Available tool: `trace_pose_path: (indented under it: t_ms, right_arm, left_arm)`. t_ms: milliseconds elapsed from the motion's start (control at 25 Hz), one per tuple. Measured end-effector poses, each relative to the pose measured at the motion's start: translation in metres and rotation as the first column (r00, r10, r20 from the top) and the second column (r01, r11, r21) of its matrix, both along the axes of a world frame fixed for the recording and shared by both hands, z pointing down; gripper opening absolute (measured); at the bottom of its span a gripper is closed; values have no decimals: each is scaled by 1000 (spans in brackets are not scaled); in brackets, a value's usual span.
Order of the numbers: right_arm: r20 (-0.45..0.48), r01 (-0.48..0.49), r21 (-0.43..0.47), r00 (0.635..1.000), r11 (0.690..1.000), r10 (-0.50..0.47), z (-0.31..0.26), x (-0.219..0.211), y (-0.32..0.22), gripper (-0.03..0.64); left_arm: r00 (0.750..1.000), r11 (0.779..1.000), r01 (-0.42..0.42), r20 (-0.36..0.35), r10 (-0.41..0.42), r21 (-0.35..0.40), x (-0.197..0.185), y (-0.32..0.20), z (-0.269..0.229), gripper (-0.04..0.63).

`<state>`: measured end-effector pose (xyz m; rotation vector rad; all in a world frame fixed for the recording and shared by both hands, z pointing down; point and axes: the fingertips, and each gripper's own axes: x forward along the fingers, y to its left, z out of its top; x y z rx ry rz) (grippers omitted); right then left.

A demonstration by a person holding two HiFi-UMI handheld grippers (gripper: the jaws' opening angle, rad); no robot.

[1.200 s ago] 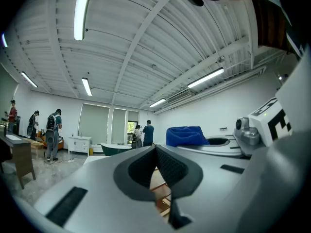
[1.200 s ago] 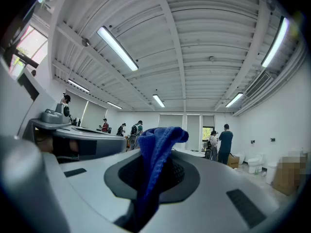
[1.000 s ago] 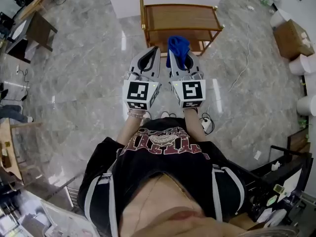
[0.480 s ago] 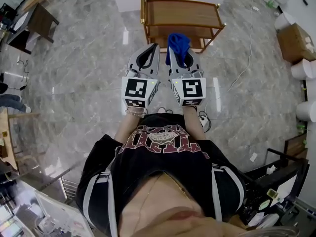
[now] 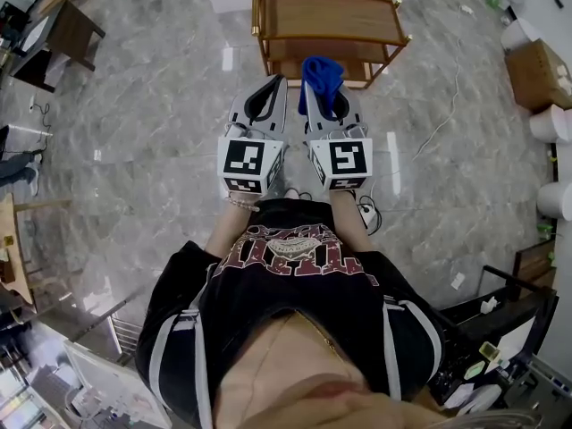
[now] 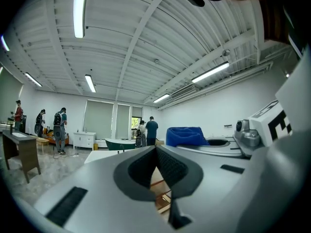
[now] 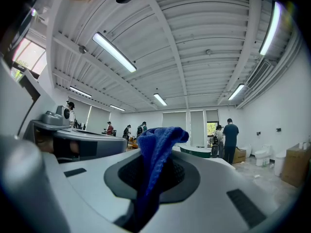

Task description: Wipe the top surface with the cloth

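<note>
1. Head view: since the earlier frame the bench (image 5: pixel 326 14) has slid toward the top edge, and the white cabinet beyond it is almost out of sight. The two grippers remain side by side, near its front. The bench is a two-tier wooden stand with a brass-coloured frame, set on a glossy grey marble floor (image 5: pixel 152 105). The left gripper (image 5: pixel 275 83) is a grey tapered shell. The right gripper (image 5: pixel 320 94) matches it and has the cloth (image 5: pixel 322 71), a crumpled deep-blue bunch, sticking out of its tip, above the floor and just short of the bench.

2. Left gripper view: the left gripper (image 6: pixel 156 152) has its ribbed dark pads pressed together with nothing between them. The cloth (image 6: pixel 187 136) shows to the right as a soft blue lump.

3. Right gripper view: the right gripper (image 7: pixel 155 171) is clamped on the cloth (image 7: pixel 158 144), whose knitted, waffle-like weave folds over above the jaws.
</note>
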<state>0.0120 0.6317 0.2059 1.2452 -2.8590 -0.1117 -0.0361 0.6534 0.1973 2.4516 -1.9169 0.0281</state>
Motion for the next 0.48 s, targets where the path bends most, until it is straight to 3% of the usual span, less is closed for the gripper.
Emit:
trace_pose_path:
  t_ms: [480]
  right_arm:
    - [-21,-31,14,999,999,32,1,-30,-69,55]
  left_arm:
    - [999,999,-45,-24,45,5,-27,-75,3,48]
